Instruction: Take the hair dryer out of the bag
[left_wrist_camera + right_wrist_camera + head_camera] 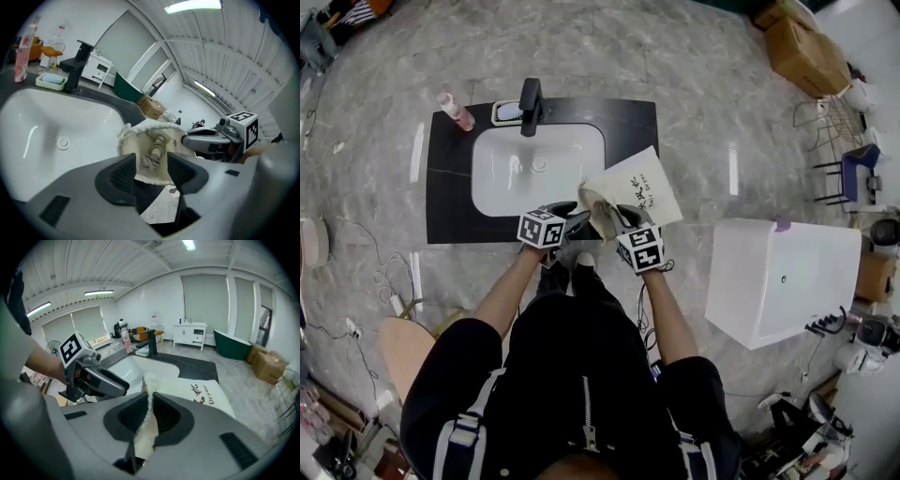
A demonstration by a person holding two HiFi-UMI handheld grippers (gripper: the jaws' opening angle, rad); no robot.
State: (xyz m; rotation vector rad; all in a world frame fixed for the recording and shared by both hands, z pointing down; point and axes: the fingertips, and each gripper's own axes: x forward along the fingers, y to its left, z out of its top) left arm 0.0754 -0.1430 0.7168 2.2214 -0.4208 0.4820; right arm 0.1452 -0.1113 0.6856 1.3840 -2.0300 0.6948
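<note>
Right hand-held gripper (150,414) pinches the rim of the cloth bag (639,186); left hand-held gripper (151,171), jaws apart, empty, faces its mouth. Next: reach inside, grasp the hair dryer.

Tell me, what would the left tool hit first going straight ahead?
The left tool would probably meet the open mouth of the cloth bag, with a coiled cord just inside. Depth is unclear.

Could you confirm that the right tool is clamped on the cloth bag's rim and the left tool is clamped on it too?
Not quite: the left tool is open, jaws apart before the cloth bag's mouth, as the left gripper view shows. The right tool is indeed clamped on the rim.
</note>
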